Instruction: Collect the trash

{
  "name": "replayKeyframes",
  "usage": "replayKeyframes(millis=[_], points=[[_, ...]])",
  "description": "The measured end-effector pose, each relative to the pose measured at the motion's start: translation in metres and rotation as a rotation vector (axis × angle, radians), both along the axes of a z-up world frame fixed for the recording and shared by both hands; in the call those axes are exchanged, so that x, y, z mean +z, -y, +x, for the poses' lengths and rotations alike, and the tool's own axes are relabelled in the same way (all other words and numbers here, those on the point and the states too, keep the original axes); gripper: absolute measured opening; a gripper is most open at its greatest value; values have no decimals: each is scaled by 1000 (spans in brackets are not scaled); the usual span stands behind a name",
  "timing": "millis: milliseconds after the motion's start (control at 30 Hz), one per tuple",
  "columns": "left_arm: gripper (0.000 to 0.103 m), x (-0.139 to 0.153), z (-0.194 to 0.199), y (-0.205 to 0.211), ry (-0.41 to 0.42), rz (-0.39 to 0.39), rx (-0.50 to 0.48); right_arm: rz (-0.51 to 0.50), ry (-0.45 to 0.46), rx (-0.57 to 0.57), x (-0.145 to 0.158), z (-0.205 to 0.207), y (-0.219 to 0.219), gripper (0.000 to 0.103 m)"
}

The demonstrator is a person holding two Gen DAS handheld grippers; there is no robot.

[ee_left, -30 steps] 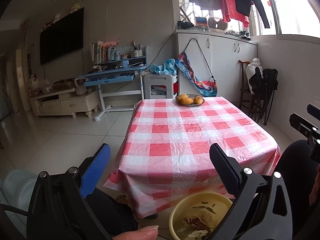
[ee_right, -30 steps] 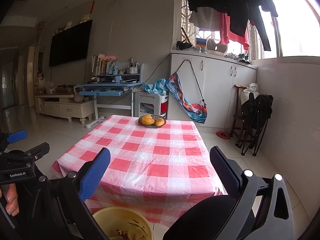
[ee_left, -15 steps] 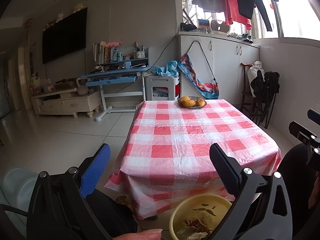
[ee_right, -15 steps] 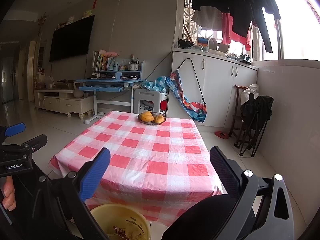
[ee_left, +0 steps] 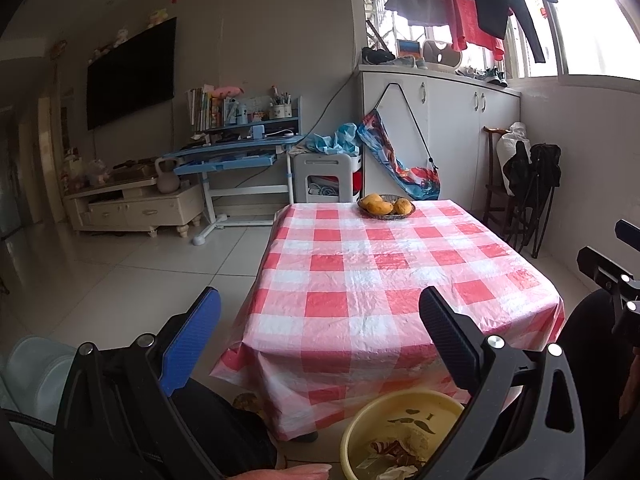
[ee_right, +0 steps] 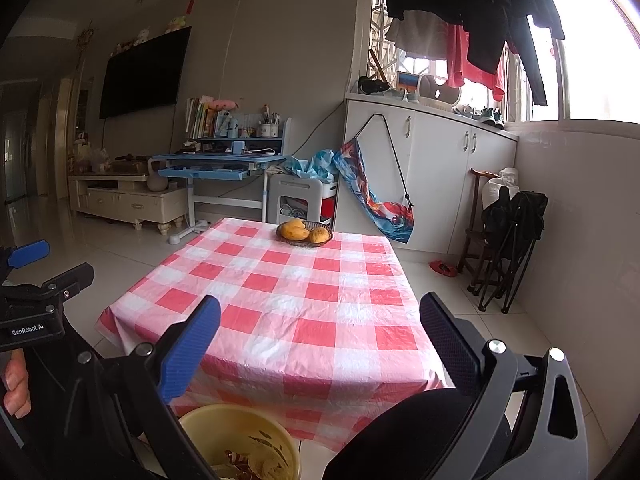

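Left wrist view first. Compared with a second back, pulled away and tipped up a touch: more of the red-checked tablecloth [ee_left: 400, 280] in frame, fruit basket [ee_left: 386, 205] sitting lower and smaller-looking, yellow bin [ee_left: 360, 432] holding its spot at the bottom edge. No trash picked up or dropped in that stretch, so nothing really gained for the job, more like settling back. Left gripper [ee_left: 320, 340] with fingers spread wide, blue pad [ee_left: 192, 344] on one side and black pad [ee_left: 448, 344] on the other, nothing between them and nothing touched. Trash itself down in the yellow bin on the floor, just in front of the table's near edge: crumpled paper and reddish scraps visible inside. Tabletop bare apart from the basket at the far end. A small brownish bit on the floor [ee_left: 246, 402] beside the cloth's hem, possibly leftover trash, too blurry to call.

Right wrist view next. Same story: drifted back and slightly up, table a bit further off, yellow bin [ee_right: 224, 428] a little more in view. Right gripper [ee_right: 320, 340] also wide open, holding nothing, hovering over a dark knee [ee_right: 400, 432]. Left gripper's body poking in at the left edge with a hand [ee_right: 16, 388] around the handle. Guessing the collecting is mostly done, unless that floor bit counts.
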State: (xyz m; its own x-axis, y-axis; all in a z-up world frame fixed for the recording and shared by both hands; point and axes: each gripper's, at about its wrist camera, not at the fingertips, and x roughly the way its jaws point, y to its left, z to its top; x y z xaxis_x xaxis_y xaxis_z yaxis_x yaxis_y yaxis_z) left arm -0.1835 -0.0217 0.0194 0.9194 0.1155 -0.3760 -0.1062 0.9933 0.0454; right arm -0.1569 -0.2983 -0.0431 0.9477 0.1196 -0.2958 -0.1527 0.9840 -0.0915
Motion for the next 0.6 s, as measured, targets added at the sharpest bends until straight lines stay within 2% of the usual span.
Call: replayKeyframes(millis=[367, 500, 600], points=[[96, -3, -3, -3, 9, -13, -6, 3, -4, 0, -1, -1, 1, 95], [96, -4, 5, -3, -51, -9, -6, 45, -39, 52, 1, 9, 4, 95], [96, -8, 17, 0, -151, 3, -34, 46, -82, 81, 5, 42, 4, 95]])
